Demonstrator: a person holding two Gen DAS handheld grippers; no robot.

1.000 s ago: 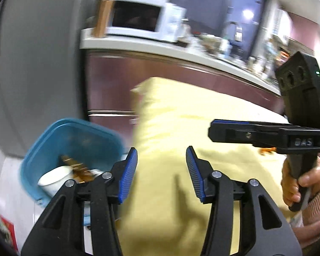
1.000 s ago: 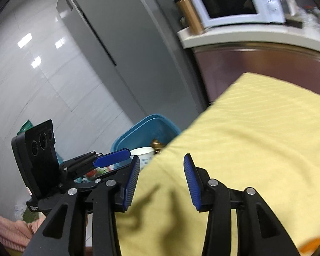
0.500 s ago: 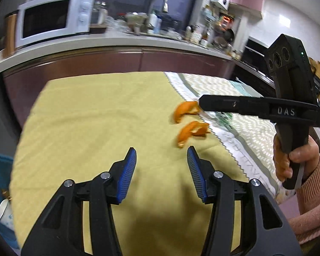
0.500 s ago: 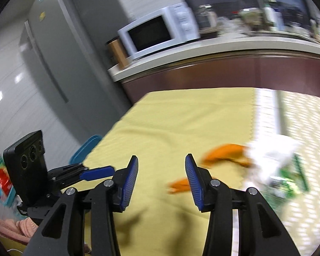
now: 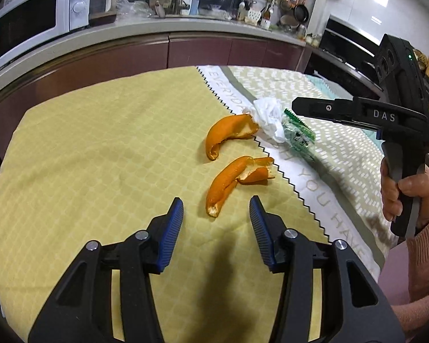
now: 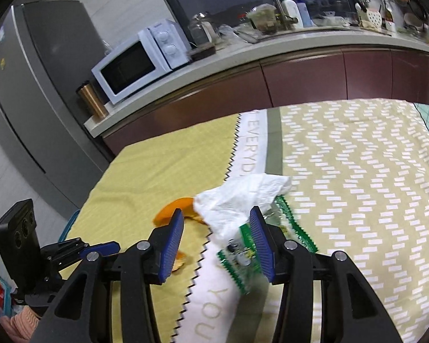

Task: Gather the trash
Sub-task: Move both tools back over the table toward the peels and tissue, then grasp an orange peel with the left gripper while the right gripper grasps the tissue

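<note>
Your left gripper (image 5: 216,214): jaws closing, nothing between pads, hovering over yellow checked tablecloth (image 5: 100,148). Nearer curled orange peel strip (image 5: 234,175) lies just ahead of its tips; second orange peel strip (image 5: 228,134) farther on.

Your right gripper (image 6: 216,228): jaws opening, pads gripping nothing, poised above crumpled white tissue (image 6: 237,200) and green-edged clear plastic wrapper (image 6: 243,254). Tissue touches farther peel; wrapper lies partly under tissue, on white lettered band of patterned cloth (image 6: 357,171).

Your right hand (image 5: 400,191) grips its handle at right edge of left view.

White microwave (image 6: 140,60) on counter behind.
</note>
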